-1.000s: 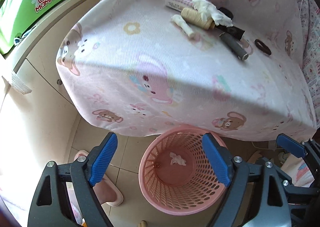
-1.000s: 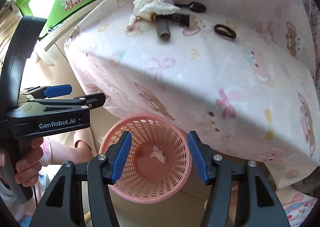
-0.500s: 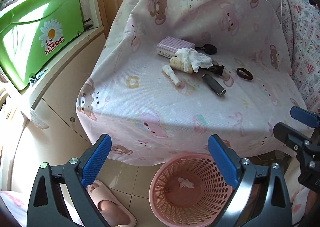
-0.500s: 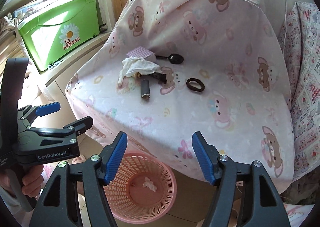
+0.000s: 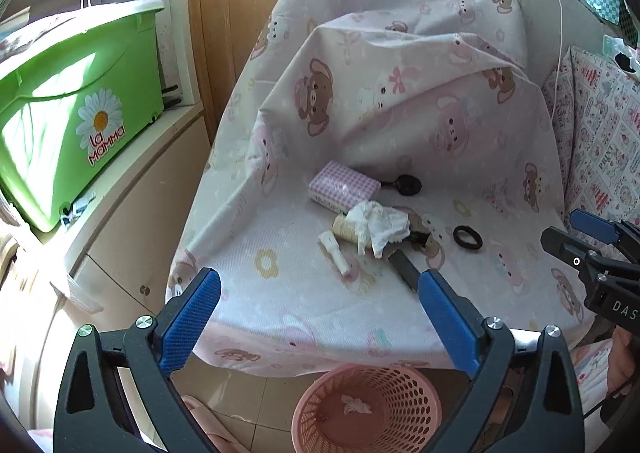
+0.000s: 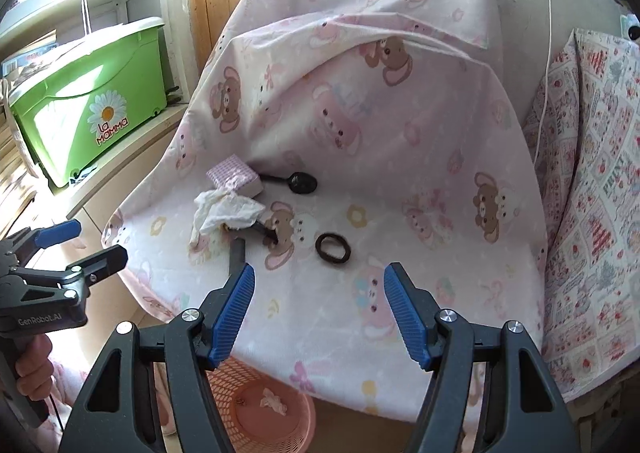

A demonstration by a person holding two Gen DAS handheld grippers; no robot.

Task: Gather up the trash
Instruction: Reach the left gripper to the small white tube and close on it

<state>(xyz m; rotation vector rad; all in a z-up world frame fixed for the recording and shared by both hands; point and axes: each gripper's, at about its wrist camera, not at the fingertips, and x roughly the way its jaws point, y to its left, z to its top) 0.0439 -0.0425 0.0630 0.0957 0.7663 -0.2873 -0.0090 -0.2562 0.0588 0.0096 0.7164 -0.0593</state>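
Observation:
A crumpled white tissue lies on a pink bear-print cloth, draped over a beige spool and a dark tool. A small white roll lies just left of it. Below the cloth's front edge stands a pink mesh basket holding a small paper wad. My left gripper hangs open and empty above the basket, short of the tissue. My right gripper is open and empty too, near the black hair tie.
On the cloth also lie a pink checked box, a black spoon and a grey cylinder. A green bin sits on a shelf at left. A patterned cushion stands at right. A hand holds the left gripper.
Both grippers have risen and tipped up from the basket toward the cloth-covered surface. The left jaws have spread a little wider. The basket has slid to the bottom of both views.

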